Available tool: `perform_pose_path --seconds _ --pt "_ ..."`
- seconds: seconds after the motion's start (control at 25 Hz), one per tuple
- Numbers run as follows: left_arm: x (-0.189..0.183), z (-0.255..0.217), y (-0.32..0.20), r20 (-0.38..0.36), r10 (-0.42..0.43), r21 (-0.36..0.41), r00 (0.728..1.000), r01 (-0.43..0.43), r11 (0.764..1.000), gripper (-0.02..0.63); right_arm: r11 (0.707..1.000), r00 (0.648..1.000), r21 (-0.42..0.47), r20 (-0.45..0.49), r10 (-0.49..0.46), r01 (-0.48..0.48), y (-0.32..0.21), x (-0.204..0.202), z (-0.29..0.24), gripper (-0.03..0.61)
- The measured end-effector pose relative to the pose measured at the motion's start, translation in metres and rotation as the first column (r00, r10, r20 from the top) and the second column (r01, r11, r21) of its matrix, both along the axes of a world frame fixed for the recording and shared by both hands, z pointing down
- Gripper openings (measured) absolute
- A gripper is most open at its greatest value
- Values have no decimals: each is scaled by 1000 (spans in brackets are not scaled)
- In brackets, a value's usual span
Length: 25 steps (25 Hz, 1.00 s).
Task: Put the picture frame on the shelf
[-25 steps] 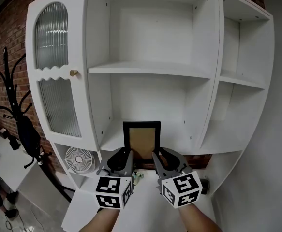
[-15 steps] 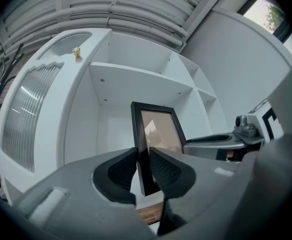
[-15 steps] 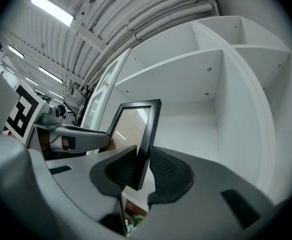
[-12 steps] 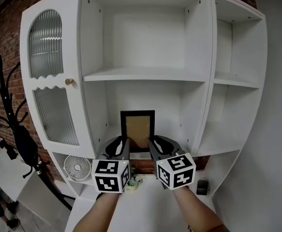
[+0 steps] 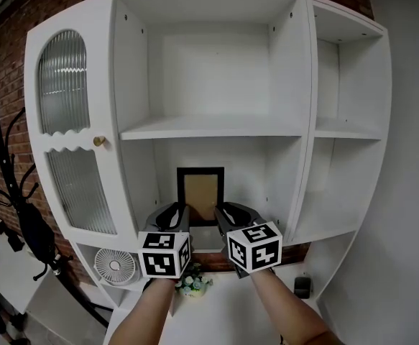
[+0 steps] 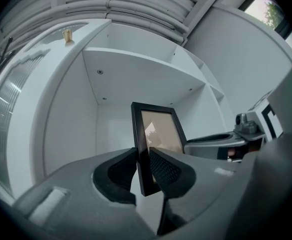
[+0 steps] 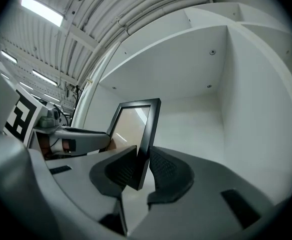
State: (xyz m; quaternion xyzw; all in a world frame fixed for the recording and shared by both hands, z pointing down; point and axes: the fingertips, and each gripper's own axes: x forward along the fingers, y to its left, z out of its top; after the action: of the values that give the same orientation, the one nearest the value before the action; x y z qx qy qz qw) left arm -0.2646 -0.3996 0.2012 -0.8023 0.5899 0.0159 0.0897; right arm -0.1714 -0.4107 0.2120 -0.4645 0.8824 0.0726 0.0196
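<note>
A tall white wooden shelf unit (image 5: 216,128) with open compartments has a ribbed-glass door (image 5: 69,121) on its left side. A black rectangular picture frame with a brown centre panel (image 5: 200,195) stands upright at the mouth of the lower middle compartment, under the wide shelf board; whether its bottom edge rests on the compartment floor cannot be told. The left gripper (image 6: 144,166) has its jaws partly apart and clamped on the frame's left rail, the right gripper (image 7: 143,166) clamps the right rail likewise, and below them sit a small round white fan (image 5: 113,266) and a little bunch of pale flowers (image 5: 193,284).
</note>
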Motion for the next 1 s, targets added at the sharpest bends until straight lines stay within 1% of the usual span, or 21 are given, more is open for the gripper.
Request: perform_pose_path --seconds 0.2,0.32,0.48,0.6,0.72,0.92,1.0 --pt "-1 -18 -23 11 0 -5 1000 0 1000 83 1000 999 2 -27 20 -20 -24 -2 -18 92" --pt "-1 -21 -36 11 0 -21 1000 0 1000 83 999 999 -9 -42 31 -31 -38 -2 -20 92" --pt "0 -14 -55 23 4 -53 1000 -3 999 83 999 996 -21 -85 39 -41 -57 -3 -16 92" --pt "-1 -3 -71 31 6 -89 999 -3 996 84 998 990 -28 -131 46 -50 -72 -4 -11 92" --pt "0 5 -89 40 7 -124 999 -2 992 84 997 986 -36 -157 59 -65 -87 -4 -7 92" --pt "0 9 -114 88 2 -155 996 12 988 84 995 980 -59 -187 69 -82 -110 -5 2 95" --pt "0 13 -126 118 6 -181 993 16 983 84 993 971 -58 -223 86 -101 -122 -5 7 98"
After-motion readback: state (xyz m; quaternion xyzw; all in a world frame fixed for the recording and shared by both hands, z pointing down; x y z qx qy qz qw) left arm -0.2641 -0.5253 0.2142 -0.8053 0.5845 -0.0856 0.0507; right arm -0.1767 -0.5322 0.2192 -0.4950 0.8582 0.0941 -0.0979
